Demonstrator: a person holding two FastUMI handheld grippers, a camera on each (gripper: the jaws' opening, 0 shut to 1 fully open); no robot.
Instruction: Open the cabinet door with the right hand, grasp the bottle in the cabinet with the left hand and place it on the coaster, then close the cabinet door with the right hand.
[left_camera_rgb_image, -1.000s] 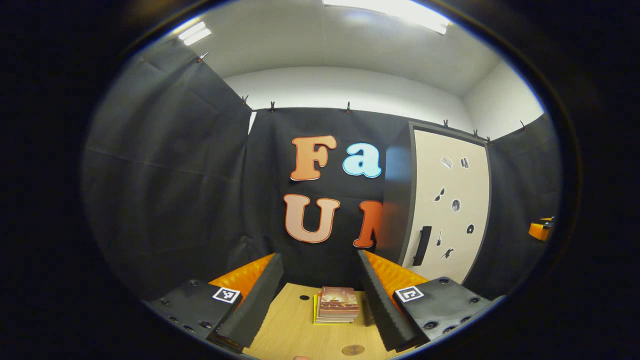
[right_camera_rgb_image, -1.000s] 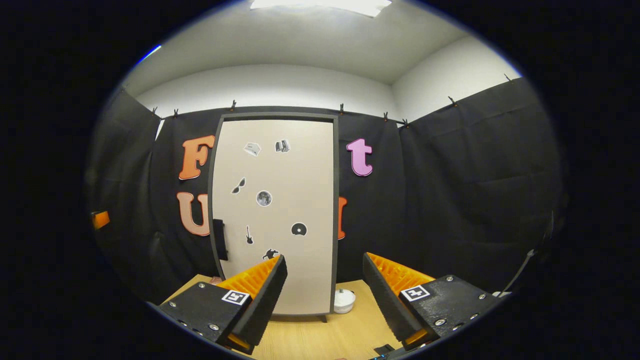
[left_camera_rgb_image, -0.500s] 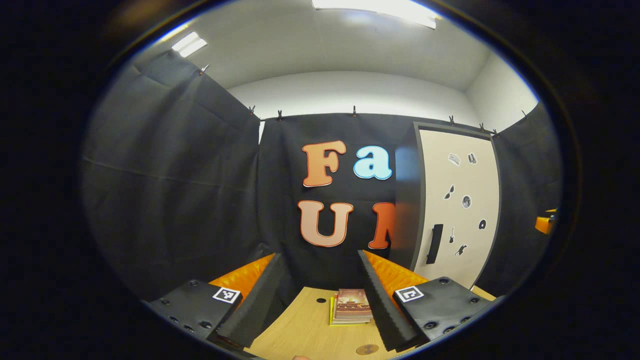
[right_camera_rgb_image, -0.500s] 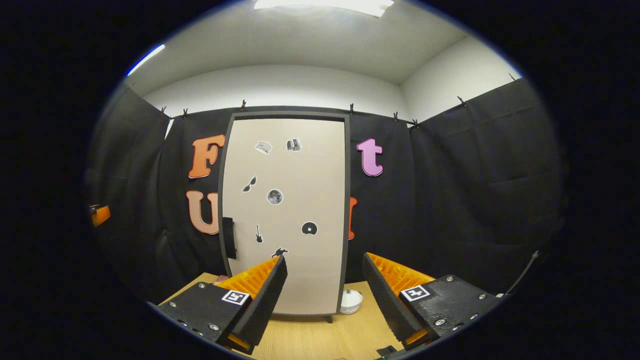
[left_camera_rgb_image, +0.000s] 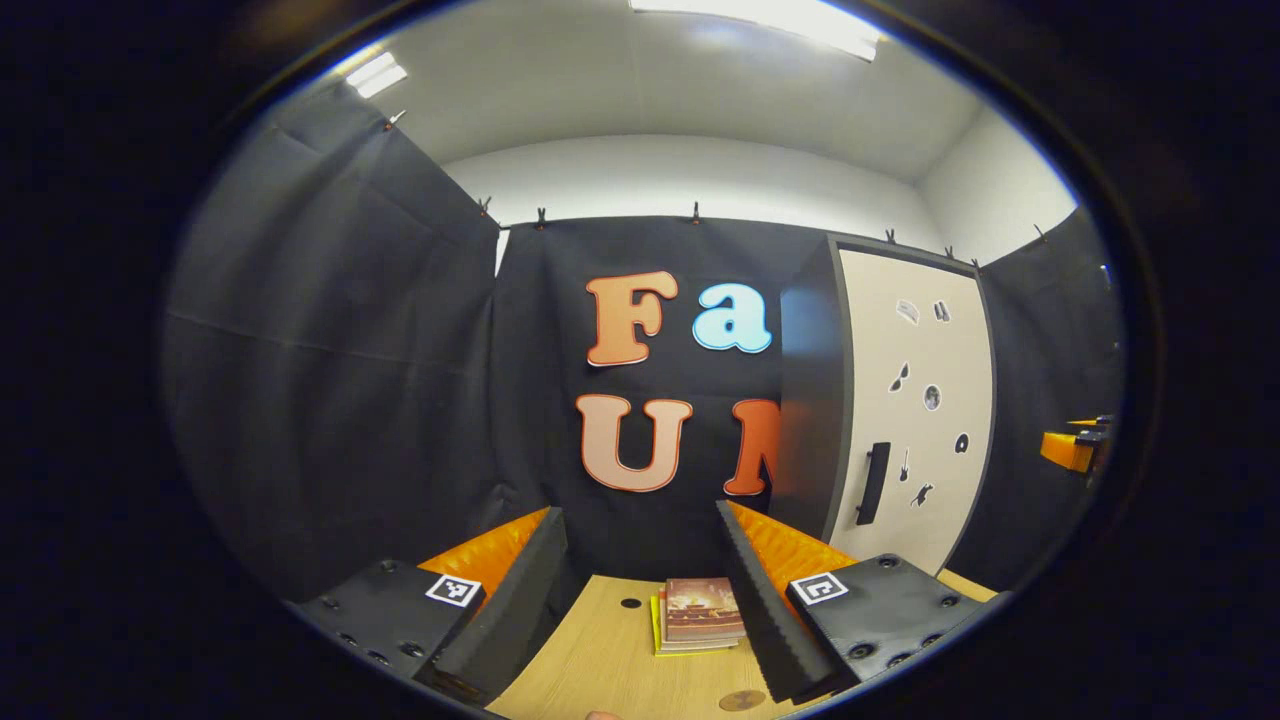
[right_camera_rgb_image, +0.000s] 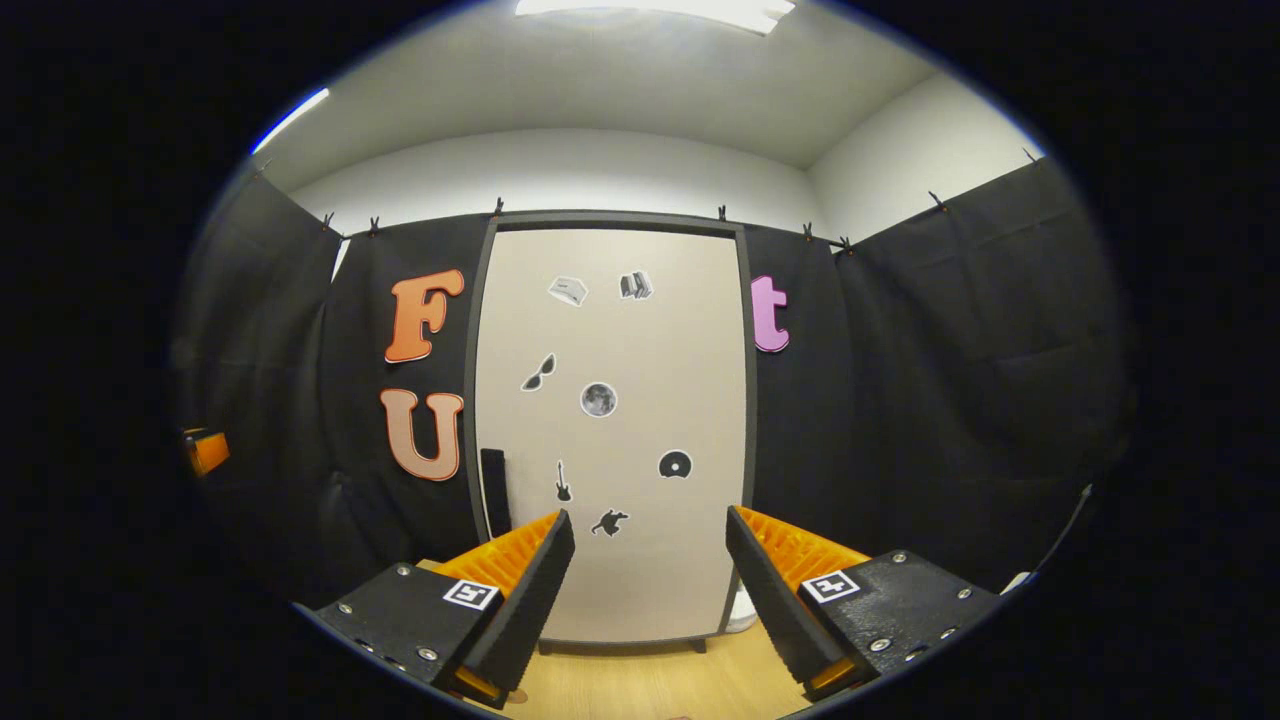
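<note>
Two grippers spread wide, nothing held: right gripper (right_camera_rgb_image: 648, 545) facing closed cabinet door (right_camera_rgb_image: 615, 420), handle (right_camera_rgb_image: 494, 478) ahead-left; left gripper (left_camera_rgb_image: 640, 545) above tabletop (left_camera_rgb_image: 600, 660), coaster (left_camera_rgb_image: 742, 700) beside its right finger.

Right gripper (right_camera_rgb_image: 648, 585) now nearer tall beige sticker-dotted cabinet door (right_camera_rgb_image: 612, 420); door squarely ahead between fingers, small white bowl nearly hidden.
</note>
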